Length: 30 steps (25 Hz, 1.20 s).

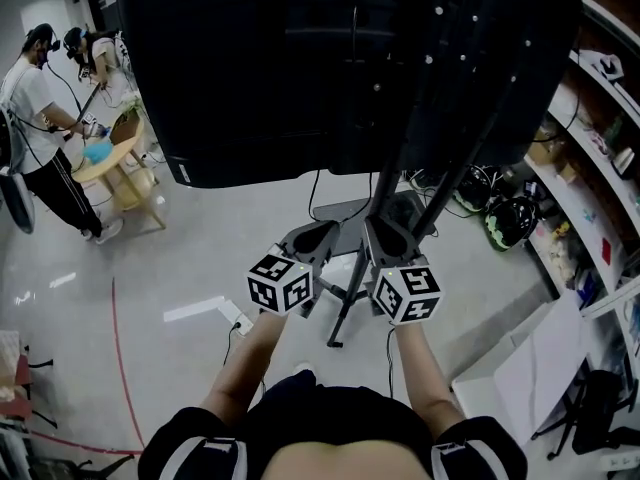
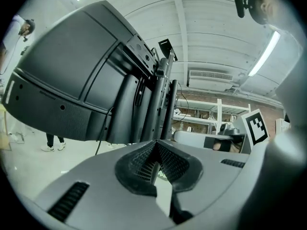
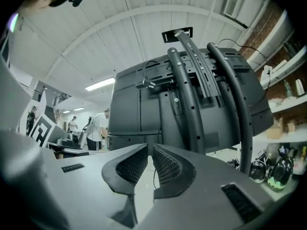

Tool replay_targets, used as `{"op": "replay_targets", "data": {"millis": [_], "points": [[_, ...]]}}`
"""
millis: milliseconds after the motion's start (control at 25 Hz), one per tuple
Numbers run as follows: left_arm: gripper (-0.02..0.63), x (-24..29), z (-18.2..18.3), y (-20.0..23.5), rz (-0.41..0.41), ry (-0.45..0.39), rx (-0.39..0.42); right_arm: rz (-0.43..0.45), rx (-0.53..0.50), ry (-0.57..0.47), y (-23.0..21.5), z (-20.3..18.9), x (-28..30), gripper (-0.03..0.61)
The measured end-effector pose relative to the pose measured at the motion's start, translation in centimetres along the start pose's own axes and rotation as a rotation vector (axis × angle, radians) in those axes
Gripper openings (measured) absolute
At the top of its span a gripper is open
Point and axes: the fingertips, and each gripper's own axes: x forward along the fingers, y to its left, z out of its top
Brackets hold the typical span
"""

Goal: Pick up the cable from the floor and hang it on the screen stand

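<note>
Screen stand (image 1: pixel 440 193) dead ahead: just before it we hold the left hand-held gripper (image 2: pixel 156 150) closed on nothing, right hand-held gripper (image 3: pixel 149 162) barely parted, empty.

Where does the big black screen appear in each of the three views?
Head view: screen fills the top centre.
Left gripper view: screen at upper left, back side.
Right gripper view: screen at centre, back side.
Shared landmark: the stand's black tubes, against the screen's back.

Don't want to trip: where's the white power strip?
In the head view, the white power strip lies on the floor, left of the screen stand's base.
</note>
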Motion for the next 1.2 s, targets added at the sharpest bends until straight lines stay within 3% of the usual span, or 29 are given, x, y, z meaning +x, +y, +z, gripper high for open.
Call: {"op": "replay_targets", "data": {"millis": [160, 360, 640, 920, 1200], "points": [[0.003, -2.4, -2.9, -1.3, 0.027, 0.011, 0.014, -0.067, 0.019, 0.029, 0.5, -2.7, -3.3, 0.032], [0.003, -4.6, -5.2, -2.5, 0.063, 0.038, -0.005, -0.068, 0.015, 0.035, 1.8, -3.5, -6.0, 0.023], [0.003, -6.1, -6.2, -3.7, 0.076, 0.037, -0.048, -0.099, 0.042, -0.009, 2.3, -3.4, -8.2, 0.023], [0.003, -6.7, -6.4, -4.2, 0.076, 0.018, -0.101, -0.087, -0.014, -0.021, 3.6, -3.0, -8.2, 0.023], [0.003, -7.9, -7.2, -4.1, 0.079, 0.045, -0.105, -0.093, -0.010, -0.012, 4.5, -3.5, -7.8, 0.023]]}}
